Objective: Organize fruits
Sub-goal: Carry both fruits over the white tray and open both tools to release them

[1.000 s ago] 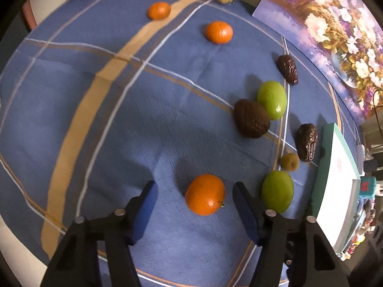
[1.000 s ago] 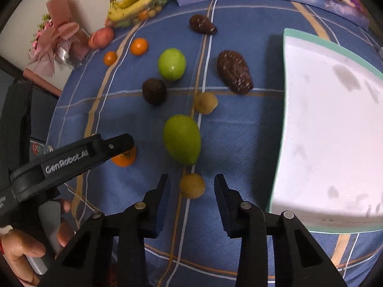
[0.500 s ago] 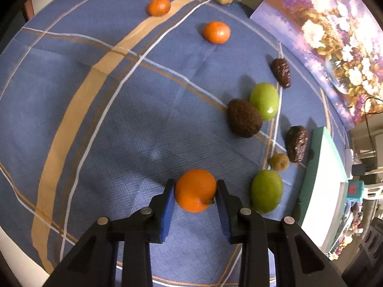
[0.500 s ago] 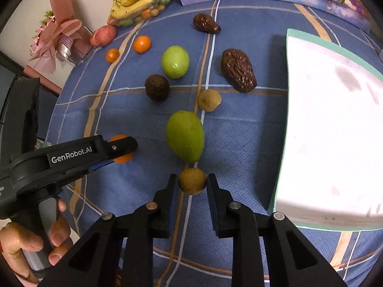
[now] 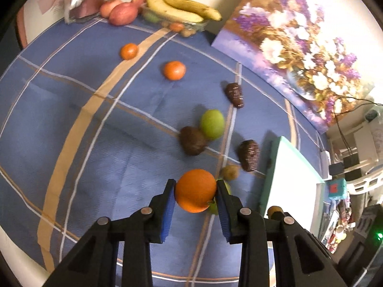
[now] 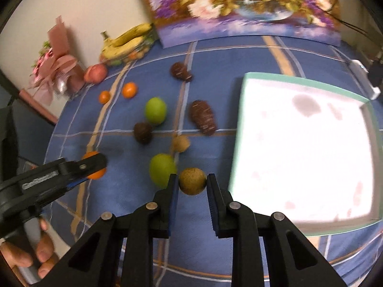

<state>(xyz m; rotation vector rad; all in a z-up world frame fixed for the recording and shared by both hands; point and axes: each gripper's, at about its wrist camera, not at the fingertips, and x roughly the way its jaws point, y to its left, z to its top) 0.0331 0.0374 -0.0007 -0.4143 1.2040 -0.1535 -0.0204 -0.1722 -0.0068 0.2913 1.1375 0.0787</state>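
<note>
Left wrist view: my left gripper (image 5: pixel 195 191) pinches the orange (image 5: pixel 195 190) at lower centre; I judge the next move is carrying it to the tray (image 5: pixel 290 179) at right. Two small oranges lie upper left.

Right wrist view: my right gripper (image 6: pixel 192 184) pinches one small brown fruit (image 6: pixel 192 181) beside the tray; two green fruits (image 6: pixel 155 110) remain on the tabletop.

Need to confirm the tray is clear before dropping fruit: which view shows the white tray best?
The right wrist view: the white tray shows its whole inside. The left wrist view catches only a narrow slice of it at the edge.
</note>
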